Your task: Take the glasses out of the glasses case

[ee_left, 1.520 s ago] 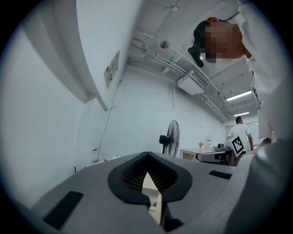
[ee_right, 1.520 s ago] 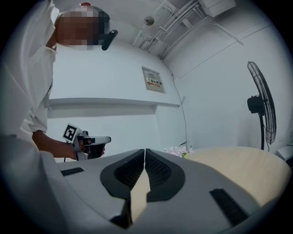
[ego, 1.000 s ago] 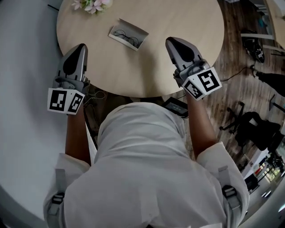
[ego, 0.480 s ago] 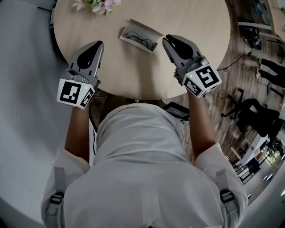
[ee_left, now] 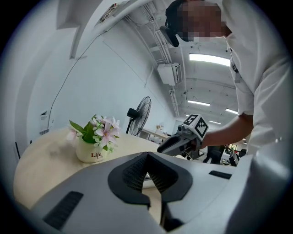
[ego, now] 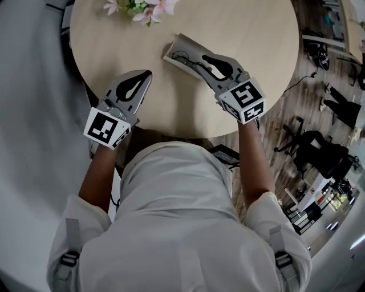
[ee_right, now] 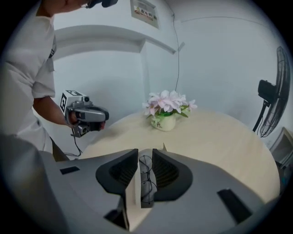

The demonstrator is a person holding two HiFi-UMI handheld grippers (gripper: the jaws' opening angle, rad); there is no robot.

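An open glasses case (ego: 180, 45) lies on the round wooden table (ego: 251, 34), with thin wire glasses inside. My right gripper (ego: 201, 59) is over the case's near end and hides part of it. In the right gripper view the jaws stand a little apart, open, with the glasses (ee_right: 145, 176) and the case's grey lining (ee_right: 147, 160) showing in the gap. Whether the pads touch the glasses I cannot tell. My left gripper (ego: 146, 75) hovers above the table's near left edge, left of the case, its tips (ee_left: 146, 156) together and empty.
A white pot of pink flowers (ego: 145, 7) stands at the table's far side, beyond the case (ee_right: 165, 121). A standing fan (ee_right: 270, 105) and an office chair (ego: 313, 154) are off to the right on the wood floor. Bare tabletop lies between the two grippers.
Both grippers moved forward over the table. The right one swung left from beside the case to over it, jaws astride the glasses. The left one advanced from the table's edge toward the case.
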